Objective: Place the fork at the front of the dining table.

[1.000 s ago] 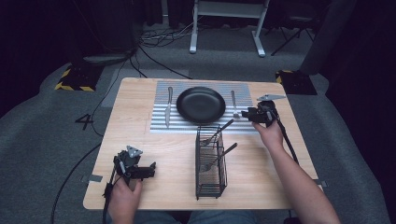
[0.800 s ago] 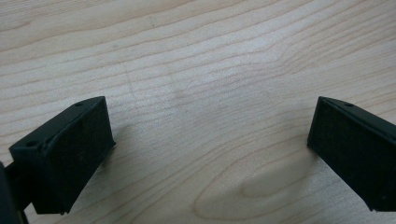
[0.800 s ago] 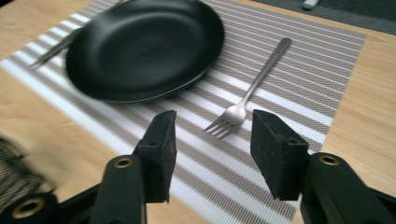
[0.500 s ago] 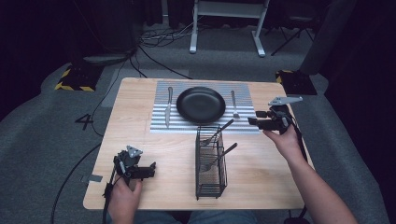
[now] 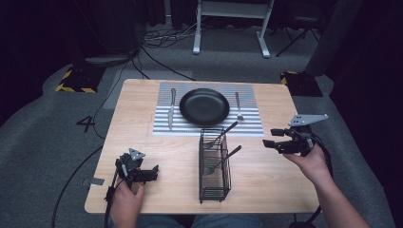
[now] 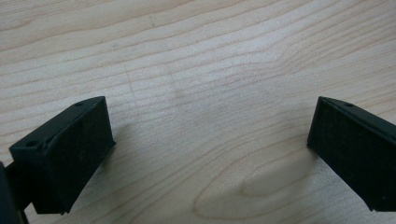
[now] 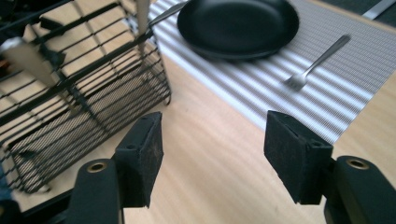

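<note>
A black plate (image 5: 204, 106) sits on a striped placemat (image 5: 252, 124), with a knife (image 5: 170, 112) to its left and a fork (image 5: 237, 105) to its right. A black wire basket (image 5: 215, 185) stands in front of the mat with utensils leaning in it. My right gripper (image 5: 267, 143) hovers right of the basket, pointing left; its jaws have just been opening and nothing is between them. In the right gripper view the gripper (image 7: 214, 135) faces the basket (image 7: 70, 84), the plate (image 7: 238, 23) and the fork (image 7: 313, 63). My left gripper (image 5: 153, 172) rests open near the front left, its gripper (image 6: 210, 126) over bare wood.
The wooden table (image 5: 142, 137) stands on grey carpet. Cables and a white stand's legs (image 5: 228, 28) lie on the floor beyond its far edge. Bare wood lies between the basket and each gripper.
My right gripper has drawn back from beside the fork, moving right, up and toward the near edge, with its jaws spread wider. The left gripper has stayed put.
</note>
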Tool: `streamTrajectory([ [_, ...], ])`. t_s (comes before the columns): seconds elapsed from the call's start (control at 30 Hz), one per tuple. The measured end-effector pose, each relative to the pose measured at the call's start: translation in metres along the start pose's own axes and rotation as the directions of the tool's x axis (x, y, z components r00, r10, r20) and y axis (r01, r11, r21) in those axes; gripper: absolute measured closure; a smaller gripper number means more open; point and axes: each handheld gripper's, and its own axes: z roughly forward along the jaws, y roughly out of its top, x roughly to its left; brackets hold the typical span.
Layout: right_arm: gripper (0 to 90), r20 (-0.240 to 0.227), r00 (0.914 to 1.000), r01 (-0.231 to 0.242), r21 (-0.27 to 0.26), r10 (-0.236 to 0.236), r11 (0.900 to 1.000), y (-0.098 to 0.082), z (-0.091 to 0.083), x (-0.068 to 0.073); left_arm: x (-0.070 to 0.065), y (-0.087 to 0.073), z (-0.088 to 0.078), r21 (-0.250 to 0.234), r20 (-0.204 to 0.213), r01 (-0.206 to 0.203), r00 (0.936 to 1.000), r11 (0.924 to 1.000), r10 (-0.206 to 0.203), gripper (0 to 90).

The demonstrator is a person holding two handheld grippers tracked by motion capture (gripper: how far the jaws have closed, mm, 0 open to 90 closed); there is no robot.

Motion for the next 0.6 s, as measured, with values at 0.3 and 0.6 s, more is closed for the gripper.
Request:
streamTrajectory([
  [0.3, 35.1, -0.009, 0.9999, -0.01, 0.035, 0.01, 0.999, -0.027, -0.015, 0.015, 0.0, 0.0, 0.0, 0.0, 0.0, 0.0, 1.0, 1.0, 0.0, 0.2],
  [0.6, 35.2, 0.042, 0.9989, -0.02, 0.054, 0.018, 0.998, -0.053, -0.019, 0.021, 0.0, 0.0, 0.0, 0.0, 0.0, 0.0, 1.0, 1.0, 0.0, 0.2],
])
